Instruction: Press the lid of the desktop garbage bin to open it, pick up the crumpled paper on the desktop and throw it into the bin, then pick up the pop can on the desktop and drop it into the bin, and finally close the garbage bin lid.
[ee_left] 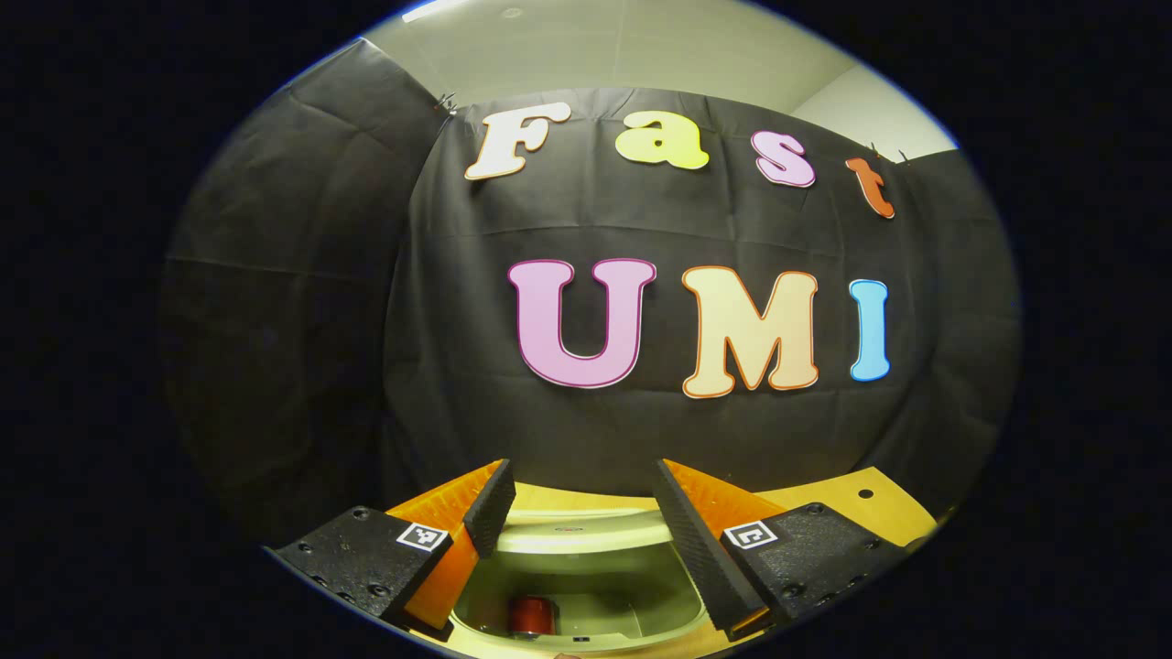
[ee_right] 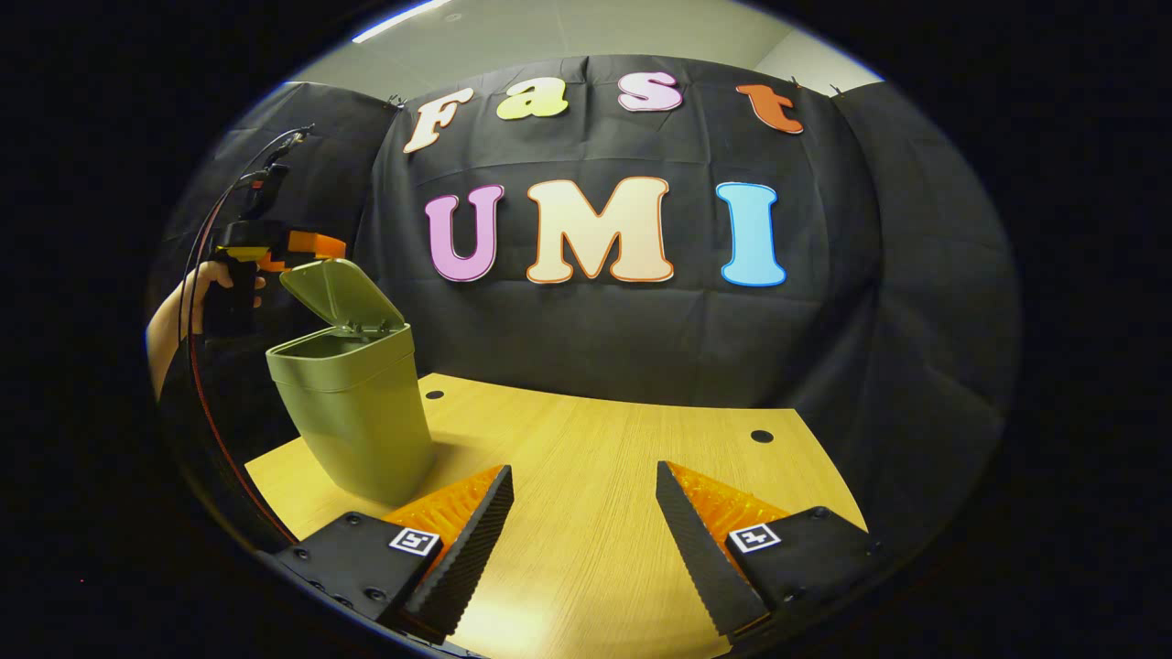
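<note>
The left gripper hung with jaws spread and empty, directly over the open bin; the can lay at its bottom, below and between the jaws. The right gripper, jaws also wide and empty, had bare surface ahead. Beyond its left jaw stood the bin, lid raised, near the surface's edge.

black cloth drapes the booth wall from nine o'clock round to three, creased and clipped along its top edge. above it at twelve, a pale ceiling with a strip light. a wooden tabletop with two dark round holes spreads at six.
</note>
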Demonstrator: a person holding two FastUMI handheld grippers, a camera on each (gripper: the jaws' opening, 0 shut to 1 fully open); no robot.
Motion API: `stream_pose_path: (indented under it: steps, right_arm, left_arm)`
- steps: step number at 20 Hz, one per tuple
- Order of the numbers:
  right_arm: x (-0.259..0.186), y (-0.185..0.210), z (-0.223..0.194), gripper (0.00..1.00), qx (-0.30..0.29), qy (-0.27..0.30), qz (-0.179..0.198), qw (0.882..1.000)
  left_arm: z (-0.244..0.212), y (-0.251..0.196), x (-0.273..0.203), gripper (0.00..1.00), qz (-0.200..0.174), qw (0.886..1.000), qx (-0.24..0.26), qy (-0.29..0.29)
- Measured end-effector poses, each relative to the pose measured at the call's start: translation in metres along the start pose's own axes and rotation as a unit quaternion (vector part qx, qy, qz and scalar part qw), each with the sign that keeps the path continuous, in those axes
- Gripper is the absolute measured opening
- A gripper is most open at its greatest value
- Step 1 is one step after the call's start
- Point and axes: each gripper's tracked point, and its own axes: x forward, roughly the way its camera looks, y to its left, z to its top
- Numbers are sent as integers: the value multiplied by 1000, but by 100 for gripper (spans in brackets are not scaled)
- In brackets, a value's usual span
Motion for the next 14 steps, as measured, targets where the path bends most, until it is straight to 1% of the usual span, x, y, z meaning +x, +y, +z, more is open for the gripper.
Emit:
stream_pose_path:
  steps: [2, 3, 4, 5, 6, 7, 8, 9, 11, 12, 13, 14]
  right_arm:
    - [1, 5, 1, 98, -3, 1, 8, 1000]
    - [2, 6, 0, 99, -4, 2, 10, 1000]
    - [3, 7, 0, 100, -3, 3, 12, 1000]
    - [3, 8, -2, 99, -4, 3, 13, 1000]
    - [2, 8, -2, 99, -6, 4, 14, 1000]
    - [3, 8, -3, 98, -8, 6, 14, 1000]
    - [2, 9, -4, 98, -8, 7, 15, 1000]
    - [2, 8, -5, 99, -8, 7, 14, 1000]
    - [1, 10, -7, 99, -6, 8, 14, 1000]
    - [1, 11, -8, 99, -5, 9, 15, 1000]
    - [2, 11, -9, 99, -6, 10, 15, 1000]
    - [2, 12, -11, 98, -6, 11, 16, 1000]
  left_arm:
    - [-21, -1, -5, 92, 3, 1000, -22, 17]
    - [-28, -1, -6, 93, 2, 999, -26, 20]
    - [-37, -1, -8, 92, 4, 999, -26, 27]
    - [-46, 0, -11, 90, 6, 999, -24, 32]
    - [-52, 0, -12, 92, 7, 999, -20, 36]
    - [-57, 0, -13, 90, 7, 999, -17, 39]
    - [-62, -1, -14, 92, 8, 999, -14, 43]
    - [-71, -1, -16, 90, 10, 999, -14, 51]
    - [-77, -1, -18, 93, 9, 998, -13, 56]
    - [-81, -3, -19, 90, 10, 998, -12, 59]
    - [-83, -2, -20, 90, 11, 998, -11, 59]
    - [-86, -3, -21, 93, 11, 998, -11, 62]
